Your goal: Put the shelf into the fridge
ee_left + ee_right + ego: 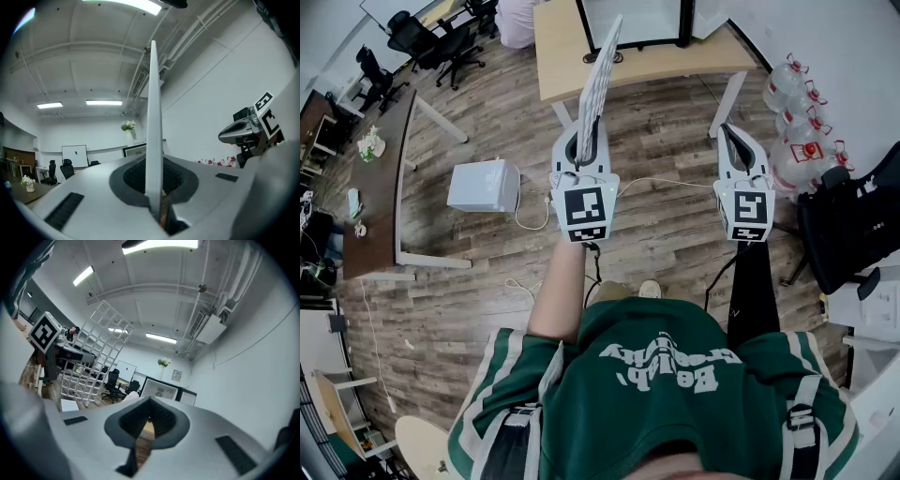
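While the shelf (602, 80) is only in my grip and not yet in any fridge, the task stands at its carrying stage. My left tongs (585, 136) are pinching the white wire shelf by its lower edge, so it stands upright and edge-on, rising toward the top centre of the head view. My right tongs (728, 131) are pressed together on nothing, level beside the left ones and well apart from the shelf.

Picking up looks done to me. What is left is reaching the fridge, turning the shelf flat and sliding it in. I cannot name a fridge with certainty: a black-framed cabinet (684, 23) stands on the wooden bench (558, 56) at the top of the frame, and it may be the one.

By my count there is one shelf, two tongs, one black-framed cabinet, one white box (483, 186) on the floor at centre left, and a cluster of large water bottles (802, 122) at the right edge, too overlapped to count.
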